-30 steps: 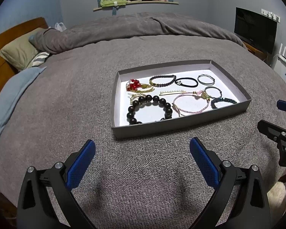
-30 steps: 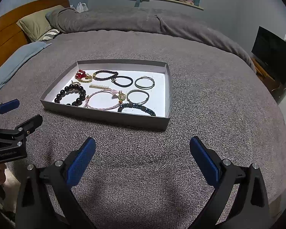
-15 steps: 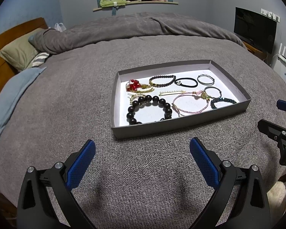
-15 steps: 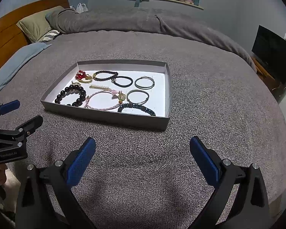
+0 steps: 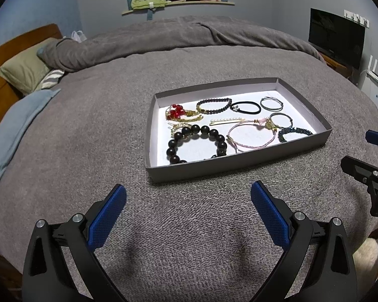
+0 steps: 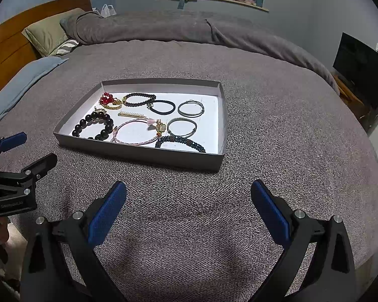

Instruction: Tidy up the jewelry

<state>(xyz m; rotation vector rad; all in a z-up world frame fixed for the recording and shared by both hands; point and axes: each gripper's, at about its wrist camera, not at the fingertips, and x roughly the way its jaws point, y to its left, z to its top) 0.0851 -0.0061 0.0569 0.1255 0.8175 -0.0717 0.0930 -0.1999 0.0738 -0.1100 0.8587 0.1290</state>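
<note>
A shallow grey tray (image 5: 214,168) (image 6: 143,154) lies on the grey bed cover and holds several pieces of jewelry. Among them are a large black bead bracelet (image 5: 196,143) (image 6: 94,125), a pink cord bracelet (image 5: 249,138) (image 6: 136,132), a red bead piece (image 5: 176,110) (image 6: 107,99), a black hair tie (image 5: 247,107) (image 6: 162,107) and a dark blue beaded bracelet (image 5: 294,132) (image 6: 180,143). My left gripper (image 5: 188,212) is open and empty in front of the tray. My right gripper (image 6: 188,211) is open and empty, also short of the tray.
The bed cover (image 5: 88,138) spreads all round the tray. Pillows (image 5: 27,70) and a wooden headboard (image 5: 2,58) lie at the far left. A TV (image 5: 336,37) stands at the right. A shelf (image 5: 179,3) with clothes hangs on the back wall.
</note>
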